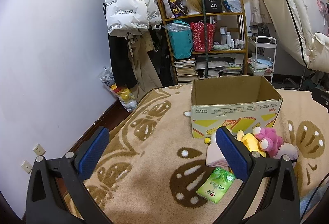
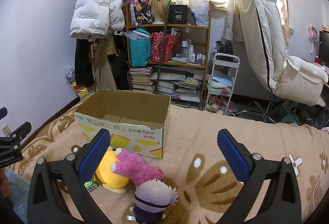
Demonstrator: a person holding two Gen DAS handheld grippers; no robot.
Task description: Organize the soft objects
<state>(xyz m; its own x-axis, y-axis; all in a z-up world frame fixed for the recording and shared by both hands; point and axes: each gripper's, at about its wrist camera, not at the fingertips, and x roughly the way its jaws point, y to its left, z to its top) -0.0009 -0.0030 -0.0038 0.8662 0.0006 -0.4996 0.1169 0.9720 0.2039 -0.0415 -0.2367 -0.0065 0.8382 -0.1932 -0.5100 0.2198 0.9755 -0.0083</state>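
Observation:
An open, empty cardboard box (image 1: 234,109) stands on the beige blanket; it also shows in the right wrist view (image 2: 125,121). In front of it lie a pink plush (image 1: 269,139) (image 2: 135,164), a yellow plush (image 1: 249,141) (image 2: 111,174), a grey-haired doll (image 2: 153,197) (image 1: 287,152), a pink soft block (image 1: 214,155) and a green tissue pack (image 1: 216,185). My left gripper (image 1: 162,155) is open and empty, left of the toys. My right gripper (image 2: 163,155) is open and empty, above the toys.
The beige patterned blanket (image 2: 205,131) covers the bed. Beyond it stand a cluttered wooden shelf (image 2: 168,51), hanging coats (image 2: 96,8), a white trolley (image 2: 224,80) and a reclining chair (image 2: 273,49). The left gripper's body (image 2: 12,141) shows at the right view's left edge.

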